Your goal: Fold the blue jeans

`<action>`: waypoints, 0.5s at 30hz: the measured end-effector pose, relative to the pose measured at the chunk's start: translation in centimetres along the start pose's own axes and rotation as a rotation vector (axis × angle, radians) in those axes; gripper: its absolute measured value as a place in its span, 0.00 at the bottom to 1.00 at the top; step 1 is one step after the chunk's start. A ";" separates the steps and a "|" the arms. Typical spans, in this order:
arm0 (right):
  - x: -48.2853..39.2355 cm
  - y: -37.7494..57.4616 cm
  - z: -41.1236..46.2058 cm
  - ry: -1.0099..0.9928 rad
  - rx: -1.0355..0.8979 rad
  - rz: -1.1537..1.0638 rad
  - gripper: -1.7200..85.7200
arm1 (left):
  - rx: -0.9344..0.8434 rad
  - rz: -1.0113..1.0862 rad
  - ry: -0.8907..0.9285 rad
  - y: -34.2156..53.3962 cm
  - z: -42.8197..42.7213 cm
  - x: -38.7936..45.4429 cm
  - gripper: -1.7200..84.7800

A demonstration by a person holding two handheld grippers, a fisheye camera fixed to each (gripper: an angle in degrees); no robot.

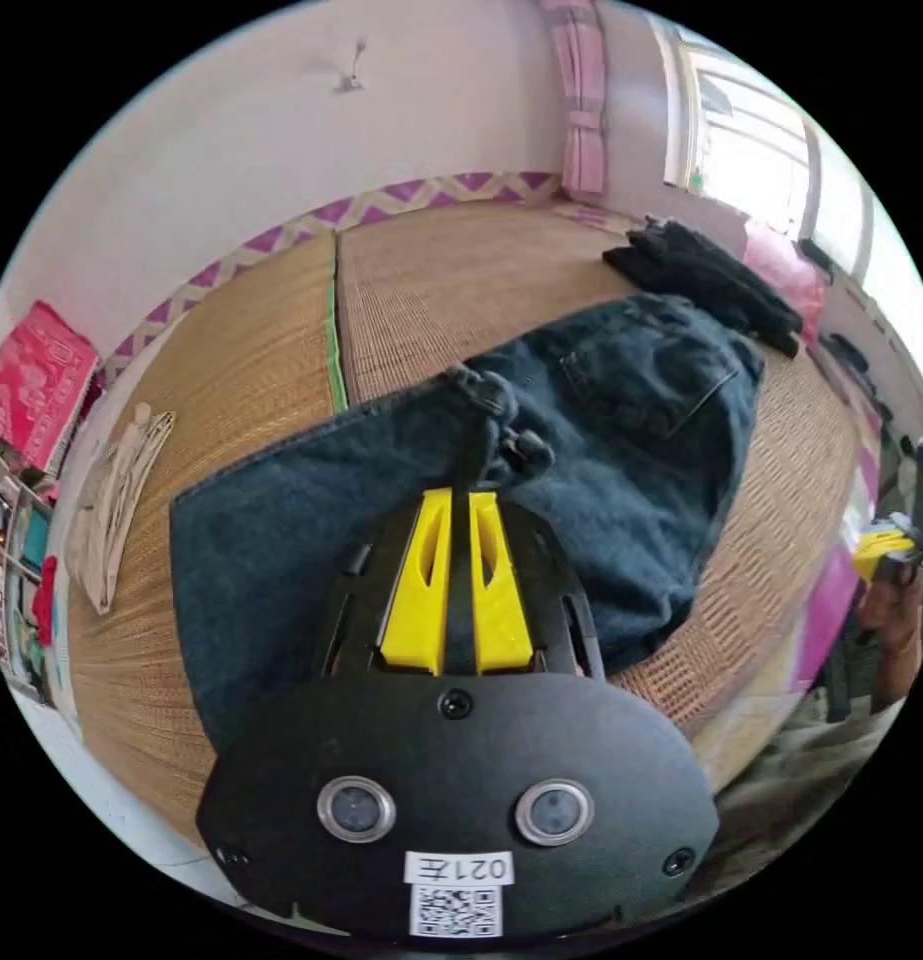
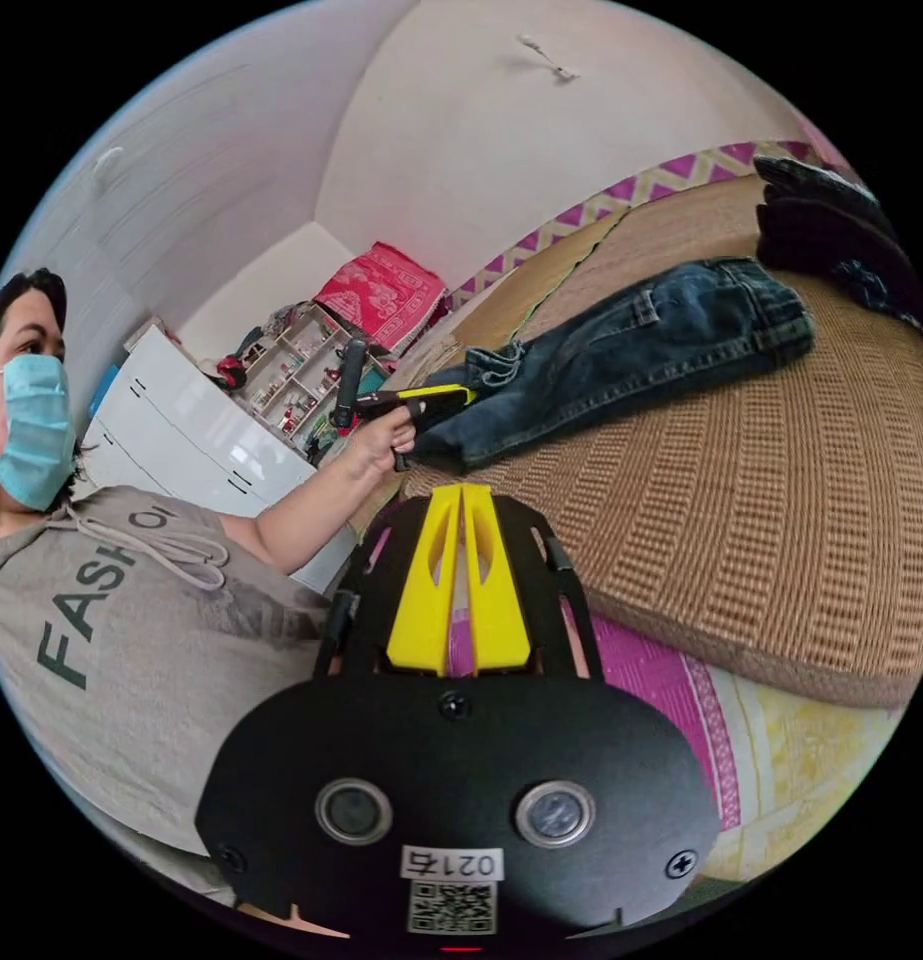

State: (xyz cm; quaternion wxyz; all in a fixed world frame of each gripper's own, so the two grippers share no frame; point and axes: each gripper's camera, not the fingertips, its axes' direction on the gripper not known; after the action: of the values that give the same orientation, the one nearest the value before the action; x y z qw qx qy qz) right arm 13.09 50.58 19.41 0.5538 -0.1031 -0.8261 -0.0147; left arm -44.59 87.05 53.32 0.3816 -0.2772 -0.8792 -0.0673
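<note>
The blue jeans [image 1: 621, 430] lie flat across a woven mat [image 1: 431, 270], waist toward the far right and legs toward me. In the left gripper view my left gripper [image 1: 461, 495] has its yellow jaws closed on a bunched, lifted piece of the leg hem. The right gripper view shows those jeans [image 2: 631, 350] from the side, with the left gripper [image 2: 461, 393] in a hand at the frayed hem. My right gripper [image 2: 461, 492] is shut with nothing in it, off the mat's near edge. It also appears, small, as the right gripper [image 1: 881, 545] at the left gripper view's right border.
A pile of black clothes [image 1: 701, 275] sits on the mat beyond the waistband, with pink bedding [image 1: 781, 265] behind it. A cream cloth [image 1: 116, 490] lies at the mat's left edge. A person in a grey hoodie [image 2: 111, 620], white drawers [image 2: 181, 420] and a red bag [image 2: 381, 290] stand beside the bed.
</note>
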 end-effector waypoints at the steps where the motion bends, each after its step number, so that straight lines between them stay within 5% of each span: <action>1: 0.2 0.3 -0.4 0.000 0.002 0.004 0.01 | 0.053 0.011 -0.039 -0.5 -1.9 1.2 0.02; 4: 0.9 1.2 -1.9 0.006 0.020 0.022 0.01 | 0.161 0.072 -0.134 -2.0 -6.5 4.2 0.02; 8: 2.0 0.8 -2.5 0.009 0.043 0.037 0.02 | -0.051 0.177 -0.115 -3.5 -0.1 6.7 0.05; 10: 3.0 0.1 -2.9 0.031 0.072 0.090 0.03 | -0.001 0.166 -0.111 -3.5 -0.8 6.6 0.06; 15: 8.8 -1.7 -4.9 0.027 0.287 0.464 0.15 | 0.037 0.189 0.079 -5.0 -1.9 5.2 0.14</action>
State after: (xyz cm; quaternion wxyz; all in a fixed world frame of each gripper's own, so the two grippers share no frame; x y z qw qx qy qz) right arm 14.02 49.56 29.51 0.5621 -0.2097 -0.7667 0.2283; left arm -48.92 84.49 58.80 0.4259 -0.3489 -0.8344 -0.0256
